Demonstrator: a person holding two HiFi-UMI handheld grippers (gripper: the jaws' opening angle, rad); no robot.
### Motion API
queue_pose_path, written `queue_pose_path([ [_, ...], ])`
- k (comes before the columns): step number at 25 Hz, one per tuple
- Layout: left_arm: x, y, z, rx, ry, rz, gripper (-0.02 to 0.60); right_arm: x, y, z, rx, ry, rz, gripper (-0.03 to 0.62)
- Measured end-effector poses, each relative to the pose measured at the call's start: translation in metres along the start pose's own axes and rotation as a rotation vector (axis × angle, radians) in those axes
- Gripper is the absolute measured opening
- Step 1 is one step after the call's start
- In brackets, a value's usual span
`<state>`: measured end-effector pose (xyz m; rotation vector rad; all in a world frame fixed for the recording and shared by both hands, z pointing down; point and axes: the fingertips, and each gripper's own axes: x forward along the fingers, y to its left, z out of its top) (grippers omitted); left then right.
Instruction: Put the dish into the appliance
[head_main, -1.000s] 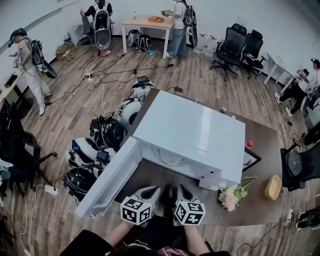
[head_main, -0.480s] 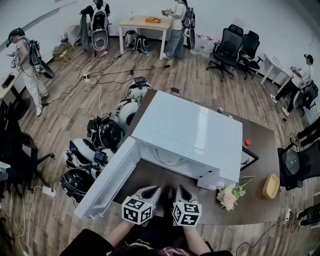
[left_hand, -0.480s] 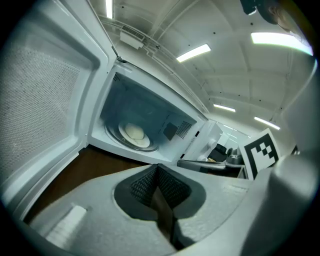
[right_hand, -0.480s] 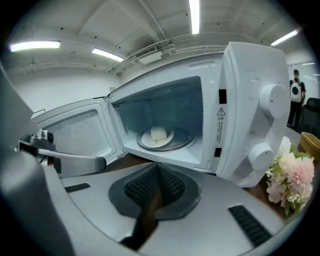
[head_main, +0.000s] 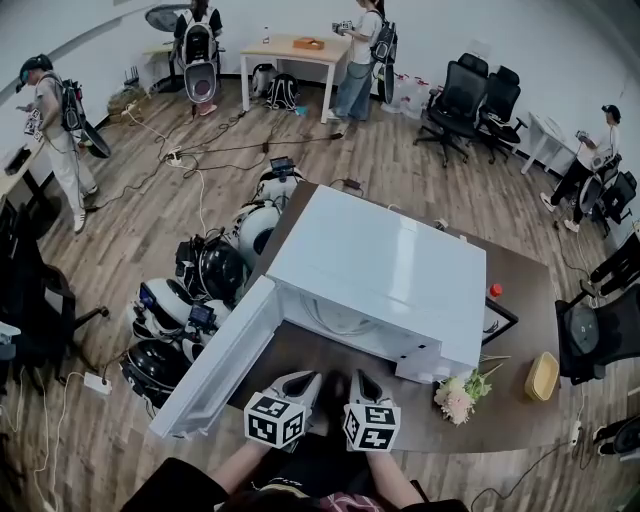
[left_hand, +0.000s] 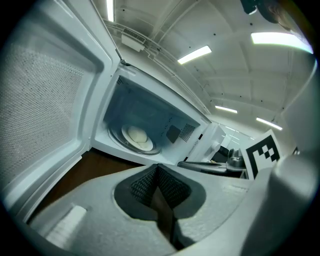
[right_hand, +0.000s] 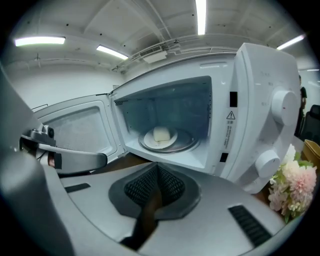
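the jaws of your left gripper (left_hand: 158, 169) are pressing pad to pad with nothing between them, and your right gripper (right_hand: 157, 169) is clenching the same way, empty too. both are hovering side by side just in front of the open mouth of the white box-shaped microwave oven (head_main: 385, 265), above the dark brown wooden table (head_main: 520, 275).

the small white round plate (right_hand: 160, 139) is sitting inside the oven, roughly centred on the round glass turntable (right_hand: 186, 144), so the placing itself is looking done. what's remaining, as i'm reading it, is shutting the white hinged door (head_main: 215, 360), which is standing wide open at your left. you're better off using the left gripper for that: bringing its closed tip round to the outer face of the door, near the free edge rather than the hinge, and pushing in one smooth arc until it latches. be drawing the right gripper back clear of the opening first, or the door could be catching it. be pushing gently, since a hard shove may be sliding the oven on the table.

as for containers: the oven cavity is holding the turntable, and the plate on it is carrying one pale cream block of food (right_hand: 161, 133); nothing else is showing in there. at the right end of the table a yellow oval bowl (head_main: 545, 375) is lying near a bunch of pink and white flowers (head_main: 458, 395); i'm not able to tell whether anything is in it.
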<state>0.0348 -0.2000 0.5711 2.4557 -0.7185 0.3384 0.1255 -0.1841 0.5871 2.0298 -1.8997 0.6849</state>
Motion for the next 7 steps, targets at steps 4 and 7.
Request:
queue_pose_path([
  [4, -0.0013, 0.0028, 0.001, -0.011, -0.005, 0.009, 0.009, -0.0007, 0.0017, 0.0027, -0.011, -0.008, -0.001, 0.005],
  [7, -0.0021, 0.0052, 0.002, -0.02, -0.009, 0.014, 0.009, -0.0018, 0.0011, 0.0038, -0.017, -0.017, -0.01, 0.005],
])
